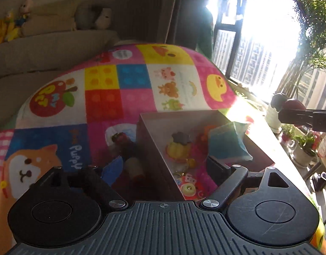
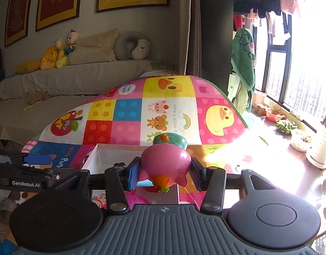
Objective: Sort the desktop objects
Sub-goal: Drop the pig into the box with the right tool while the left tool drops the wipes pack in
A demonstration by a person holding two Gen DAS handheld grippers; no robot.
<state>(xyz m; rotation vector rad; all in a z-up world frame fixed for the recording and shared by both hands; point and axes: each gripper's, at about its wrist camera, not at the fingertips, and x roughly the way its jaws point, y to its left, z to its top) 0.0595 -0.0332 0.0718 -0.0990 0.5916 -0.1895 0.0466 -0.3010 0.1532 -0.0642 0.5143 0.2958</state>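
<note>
Right gripper (image 2: 165, 171) fingers clamp a pink pig toy (image 2: 165, 162) above the white box (image 1: 163, 161) — left gripper (image 1: 160, 170) fingers spread wide, holding nothing.

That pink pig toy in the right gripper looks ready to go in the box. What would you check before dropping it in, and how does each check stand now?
1. Grip on the pink pig toy: ok, the right gripper is shut on it, a pad on each side.
2. Toy above the white box: ok by the right wrist view, though the exact height cannot be told.
3. Room in the box: ok, its floor shows bare space beside the yellow toy and blue pack.
4. Left gripper clear of the drop: cannot tell; it is open, astride the near box wall.
5. Glare: not ok, sunlight washes out the box's right side.
</note>
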